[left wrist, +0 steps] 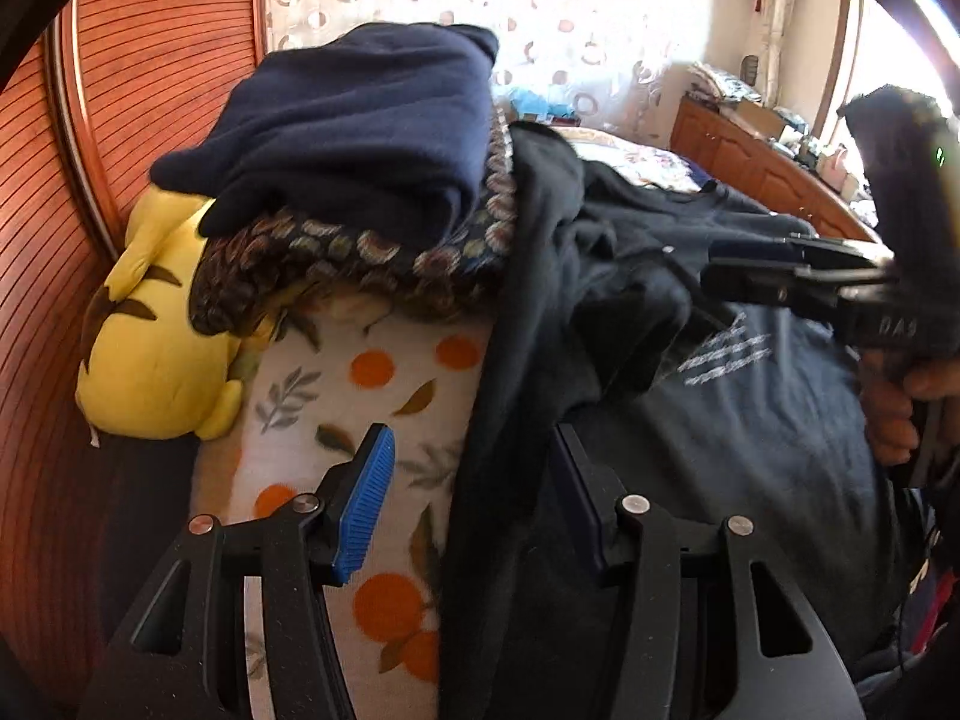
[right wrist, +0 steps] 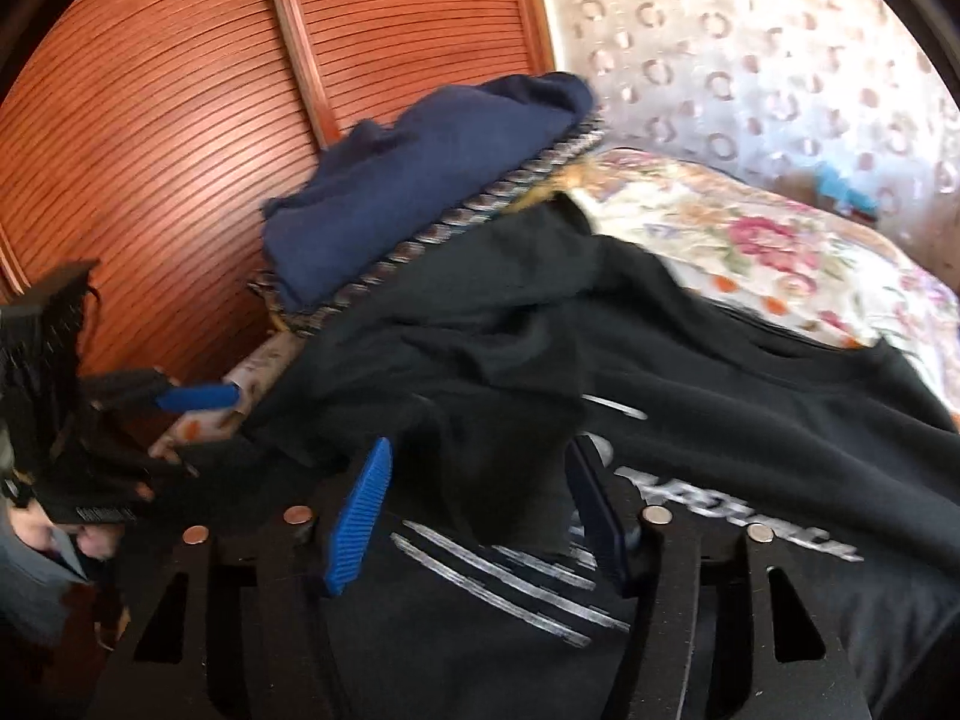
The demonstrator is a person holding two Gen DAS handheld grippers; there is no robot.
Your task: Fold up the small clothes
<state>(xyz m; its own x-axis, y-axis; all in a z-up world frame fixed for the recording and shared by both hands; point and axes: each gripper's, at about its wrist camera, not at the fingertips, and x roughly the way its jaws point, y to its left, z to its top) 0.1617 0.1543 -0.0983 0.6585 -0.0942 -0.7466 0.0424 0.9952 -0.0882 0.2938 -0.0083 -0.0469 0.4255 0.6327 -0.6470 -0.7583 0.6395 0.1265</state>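
Garment: a black T-shirt (right wrist: 750, 420) lay rumpled on the bed (right wrist: 750, 240), print upward, its near hem toward both grippers and its length running away from them toward the flowered cover.
Landmark: all places are given from the T-shirt.
Sleeve: one sleeve (right wrist: 510, 420) lay folded over the print, between the right jaws.
Right gripper (right wrist: 474, 510): jaws part open astride that sleeve; whether the pads pressed the cloth could not be told.
Left gripper (left wrist: 474, 504): jaws part open and empty, straddling the shirt's left edge, one pad over the orange-print sheet (left wrist: 372, 372).
Nearer hand: the right, judged best placed for the sleeve.
Stack: folded navy clothes (left wrist: 360, 138) sat just beyond the shirt's far left corner.
Toy: a yellow plush (left wrist: 150, 348) lay left of that stack.
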